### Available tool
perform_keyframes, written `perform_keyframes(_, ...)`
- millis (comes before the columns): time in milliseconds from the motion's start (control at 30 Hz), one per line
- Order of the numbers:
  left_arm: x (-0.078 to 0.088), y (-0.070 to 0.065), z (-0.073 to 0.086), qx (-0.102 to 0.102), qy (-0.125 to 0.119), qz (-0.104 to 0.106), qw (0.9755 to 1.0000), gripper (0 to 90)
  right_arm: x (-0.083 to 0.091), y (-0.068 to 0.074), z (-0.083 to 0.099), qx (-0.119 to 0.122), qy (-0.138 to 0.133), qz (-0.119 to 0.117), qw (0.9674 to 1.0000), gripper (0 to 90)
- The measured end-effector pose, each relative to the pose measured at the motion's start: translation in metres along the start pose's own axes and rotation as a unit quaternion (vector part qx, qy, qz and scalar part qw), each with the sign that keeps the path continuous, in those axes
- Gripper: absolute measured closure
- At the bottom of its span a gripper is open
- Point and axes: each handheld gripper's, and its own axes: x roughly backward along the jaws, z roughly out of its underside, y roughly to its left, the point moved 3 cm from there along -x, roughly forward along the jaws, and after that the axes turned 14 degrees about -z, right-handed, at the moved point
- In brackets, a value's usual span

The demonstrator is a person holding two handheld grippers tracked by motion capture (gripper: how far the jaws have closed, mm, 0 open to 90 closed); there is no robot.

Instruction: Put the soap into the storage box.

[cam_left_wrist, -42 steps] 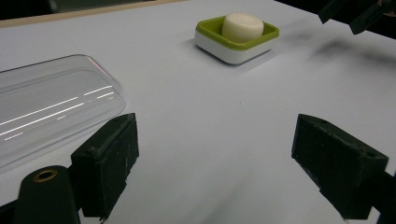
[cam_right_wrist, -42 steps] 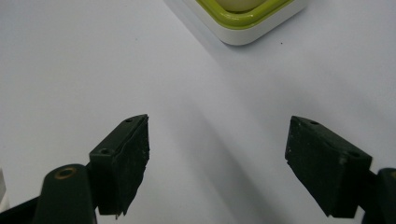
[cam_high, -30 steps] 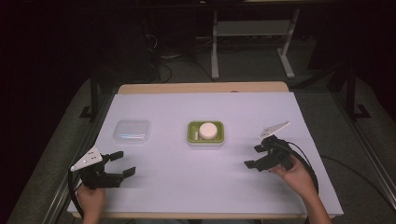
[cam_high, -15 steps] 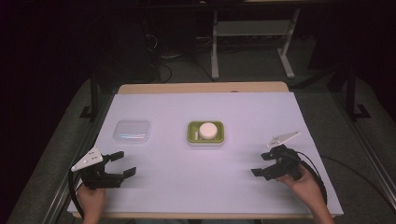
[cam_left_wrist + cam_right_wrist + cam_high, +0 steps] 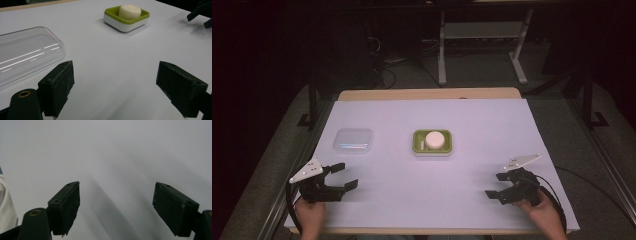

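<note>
Right gripper (image 5: 506, 186) now nearer you, lower; left gripper (image 5: 336, 178) unmoved. Both jaws wide, empty. Your risk: left jaw clipping clear lid (image 5: 26, 56) just beside it.

Green-white soap dish (image 5: 432, 149) mid-table, holding pale round bar, probably soap (image 5: 434, 138); clear lid (image 5: 353, 140) lying left, apart.

right tongs (image 5: 498, 185) slide back toward the near right corner of the counter (image 5: 472, 120), sitting lower and flatter now

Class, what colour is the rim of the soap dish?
Green, over a white base; the soap dish shows best in the left gripper view.
</note>
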Motion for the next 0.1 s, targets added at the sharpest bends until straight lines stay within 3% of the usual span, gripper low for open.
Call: perform_keyframes(100, 0.0004, 0.0001, -0.0008, -0.001, -0.001, 0.0, 1.0, 14.5, -0.0011, 0.0041, 0.0033, -0.002, -0.008, 0.001, 1.0, 21.2)
